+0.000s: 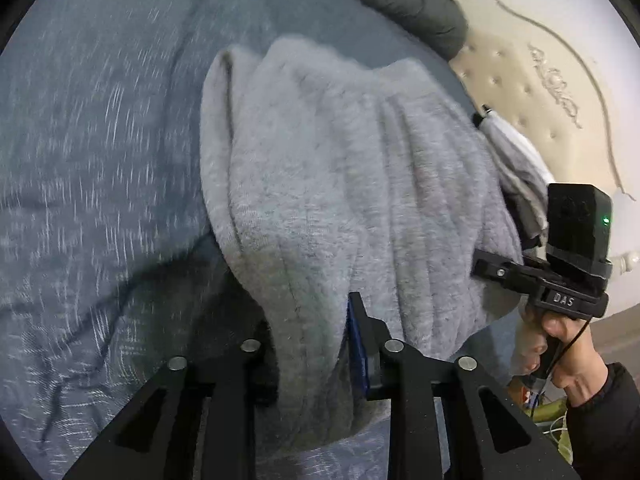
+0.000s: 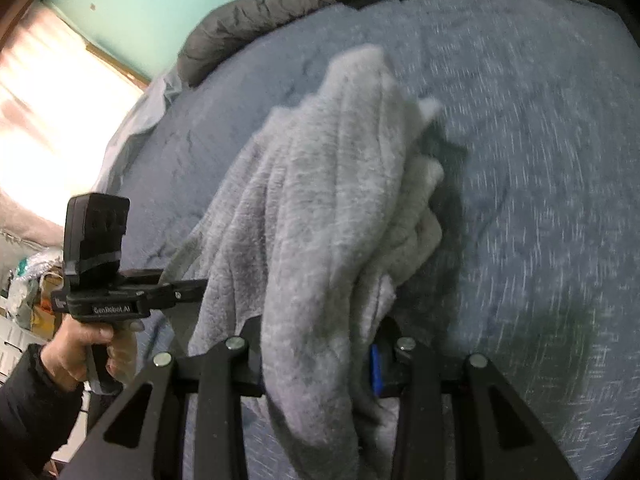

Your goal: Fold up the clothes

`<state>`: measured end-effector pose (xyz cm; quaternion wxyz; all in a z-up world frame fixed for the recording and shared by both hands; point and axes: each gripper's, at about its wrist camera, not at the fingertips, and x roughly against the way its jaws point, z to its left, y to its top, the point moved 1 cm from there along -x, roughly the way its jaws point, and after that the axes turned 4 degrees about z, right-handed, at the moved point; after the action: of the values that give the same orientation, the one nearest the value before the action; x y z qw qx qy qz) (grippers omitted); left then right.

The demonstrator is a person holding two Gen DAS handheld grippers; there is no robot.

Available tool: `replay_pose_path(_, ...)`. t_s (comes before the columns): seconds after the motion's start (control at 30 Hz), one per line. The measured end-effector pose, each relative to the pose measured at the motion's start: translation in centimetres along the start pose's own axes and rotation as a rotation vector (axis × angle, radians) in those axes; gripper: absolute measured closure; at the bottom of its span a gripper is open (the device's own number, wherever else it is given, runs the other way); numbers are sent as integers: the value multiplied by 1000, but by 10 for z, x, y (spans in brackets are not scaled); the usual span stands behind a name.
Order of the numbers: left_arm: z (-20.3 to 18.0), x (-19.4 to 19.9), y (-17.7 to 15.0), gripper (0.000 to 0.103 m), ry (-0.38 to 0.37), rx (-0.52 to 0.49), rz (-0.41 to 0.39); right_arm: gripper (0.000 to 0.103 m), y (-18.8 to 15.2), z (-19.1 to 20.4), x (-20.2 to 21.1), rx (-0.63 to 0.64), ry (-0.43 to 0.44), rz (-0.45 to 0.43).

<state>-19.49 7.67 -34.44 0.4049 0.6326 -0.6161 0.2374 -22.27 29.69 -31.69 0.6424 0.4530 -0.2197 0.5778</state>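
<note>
Nearest the left wrist camera, the left gripper (image 1: 312, 344) has its jaws closed on a fold of the fluffy light-grey fleece garment (image 1: 340, 184); the cloth fills the gap between the jaws, with a blue pad (image 1: 357, 344) pressed against its right side. From there the garment rises away in long soft ridges and hangs above the blue-grey speckled bedspread (image 1: 100, 160). Further right, a person's hand (image 1: 568, 356) holds the handle of the right gripper (image 1: 486, 266), whose tip is hidden against the garment's edge.

In the right wrist view, the right gripper's jaws likewise clamp a thick bunch of the same garment, which passes between them and drapes down below. Beyond the jaws, the fleece stretches up and leftward, its far end blurred over the bedspread. At the left, the person's other hand (image 2: 80, 348) grips the left gripper's handle.

Farthest back, a dark grey puffy jacket (image 2: 248, 32) lies along the bed's far edge, and a cream tufted headboard (image 1: 528, 80) stands beyond.
</note>
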Motion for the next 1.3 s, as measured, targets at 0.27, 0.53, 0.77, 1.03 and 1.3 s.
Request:
replay_pose_path(0.27, 20, -13, 5, 36, 9, 38, 26, 50, 0, -11, -8, -33, -10, 33)
replay_pose_path(0.53, 30, -29, 14, 31, -85, 64, 30, 34, -2, -27, -17, -69, 42, 55)
replay_pose_path(0.77, 17, -32, 17, 67, -114, 29, 19, 59, -3, -23, -18, -59, 88, 38)
replay_pose_path(1.03, -16, -18, 24, 77, -51, -58, -1, 67, 2, -2, 8, 28, 67, -6)
replay_pose_path(1.3, -69, 16, 47, 78, -48, -126, -51, 69, 18, 10, 59, 75, 69, -69)
